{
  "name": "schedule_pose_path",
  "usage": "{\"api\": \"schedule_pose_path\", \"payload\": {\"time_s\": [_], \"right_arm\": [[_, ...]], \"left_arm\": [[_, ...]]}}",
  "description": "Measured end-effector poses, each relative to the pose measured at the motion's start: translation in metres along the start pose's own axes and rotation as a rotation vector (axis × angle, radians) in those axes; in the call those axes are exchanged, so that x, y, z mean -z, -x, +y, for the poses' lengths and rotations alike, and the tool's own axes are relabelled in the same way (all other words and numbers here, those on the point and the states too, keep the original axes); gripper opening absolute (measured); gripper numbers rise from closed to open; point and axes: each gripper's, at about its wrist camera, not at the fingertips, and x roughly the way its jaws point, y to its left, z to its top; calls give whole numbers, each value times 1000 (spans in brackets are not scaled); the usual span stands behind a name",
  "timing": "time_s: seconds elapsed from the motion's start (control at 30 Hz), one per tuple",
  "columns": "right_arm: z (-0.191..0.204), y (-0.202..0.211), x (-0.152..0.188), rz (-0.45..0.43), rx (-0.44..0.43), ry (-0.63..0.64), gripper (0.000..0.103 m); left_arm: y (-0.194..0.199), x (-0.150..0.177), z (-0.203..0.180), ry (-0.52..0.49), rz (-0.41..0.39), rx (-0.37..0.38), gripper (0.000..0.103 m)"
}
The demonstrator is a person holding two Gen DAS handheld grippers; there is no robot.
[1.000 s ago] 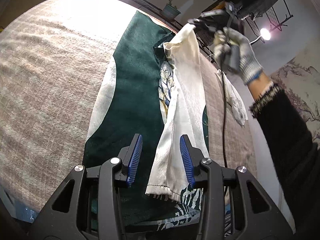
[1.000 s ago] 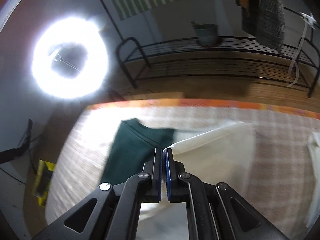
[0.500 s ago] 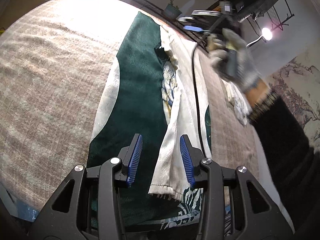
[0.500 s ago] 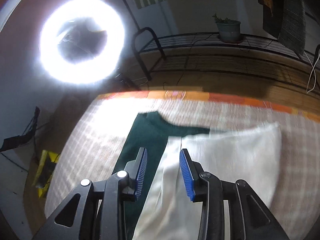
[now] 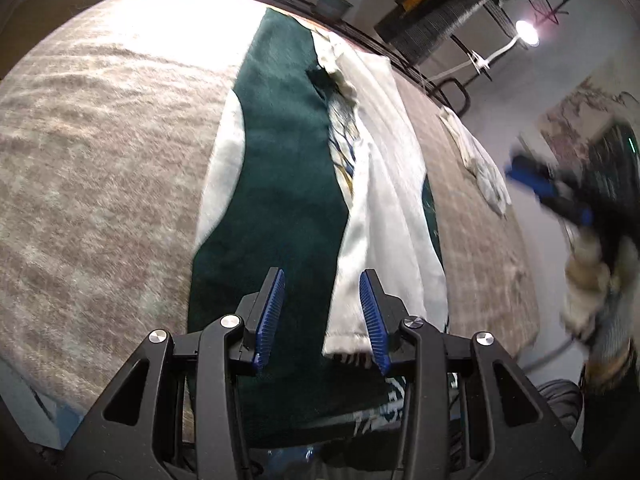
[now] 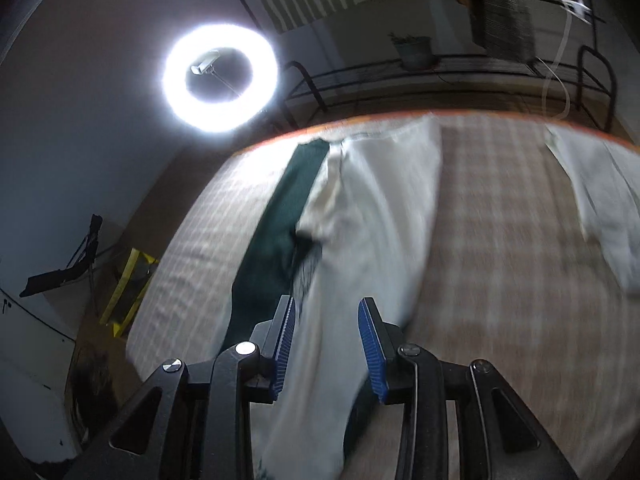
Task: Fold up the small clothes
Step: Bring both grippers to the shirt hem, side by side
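**Folding half done, and the cream flap may not stay**

Lying on the checked blanket [image 5: 100, 152], the green and cream garment [image 5: 280, 184] has one cream flap [image 5: 384, 184] turned over its middle, so the fold is only partly made. The right gripper [image 6: 328, 344] has just been opening its jaws; they now stand apart with nothing pressed between them, and the cream cloth lies loose under them. The left gripper [image 5: 322, 316] also has its jaws apart, above the lower hem of the flap, and it holds nothing.

The risk is that the flap is wrinkled and sits crooked near the collar, so the next fold could lock the creases in. If a jaw closes on two layers together, it may drag the green layer and undo the fold. A second pale garment [image 5: 480, 164] lies apart on the blanket's right side, clear of this one.
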Motion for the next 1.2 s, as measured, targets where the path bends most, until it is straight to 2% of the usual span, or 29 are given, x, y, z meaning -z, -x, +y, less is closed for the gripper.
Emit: {"api": "schedule_pose_path", "payload": {"time_s": [0.17, 0.27, 0.37, 0.5, 0.53, 0.6, 0.63, 0.7, 0.77, 0.87, 0.9, 0.97, 1.03, 1.13, 1.2], "right_arm": [[2, 19, 96, 84, 53, -65, 38], [-2, 10, 141, 148, 30, -119, 39], [-3, -1, 166, 176, 0, -152, 39], [-2, -15, 183, 192, -7, -159, 39], [-2, -16, 186, 188, -10, -159, 39], [1, -16, 187, 179, -5, -141, 39], [1, -16, 186, 176, -4, -139, 39], [2, -17, 189, 170, -13, -141, 36], [6, -17, 191, 169, -21, -117, 27], [10, -25, 194, 181, -59, -97, 3], [9, -27, 194, 189, -77, -102, 0], [6, -24, 195, 183, -89, -117, 0], [5, -11, 195, 162, -104, -122, 0], [3, 10, 194, 127, -101, -100, 0], [1, 11, 194, 135, -70, -84, 0]], "left_arm": [[-7, 8, -15, -65, 16, -36, 39], [-11, 12, -26, -117, 20, -71, 39], [-20, 17, -38, -200, 11, -167, 39], [-34, 23, -53, -310, 16, -235, 39], [-39, 24, -54, -319, 27, -243, 34], [-40, 23, -51, -300, 16, -247, 8], [-39, 21, -49, -279, 21, -222, 3], [-36, 18, -44, -228, 25, -167, 2], [-32, 17, -41, -199, 20, -143, 1], [-24, 16, -35, -127, 34, -65, 1], [-20, 16, -33, -99, 36, -34, 0], [-9, 19, -26, -29, 44, 45, 0], [-3, 24, -20, 6, 47, 92, 0], [-16, 29, -15, 0, 84, 46, 0], [-23, 31, -10, 25, 102, 52, 0]]}}
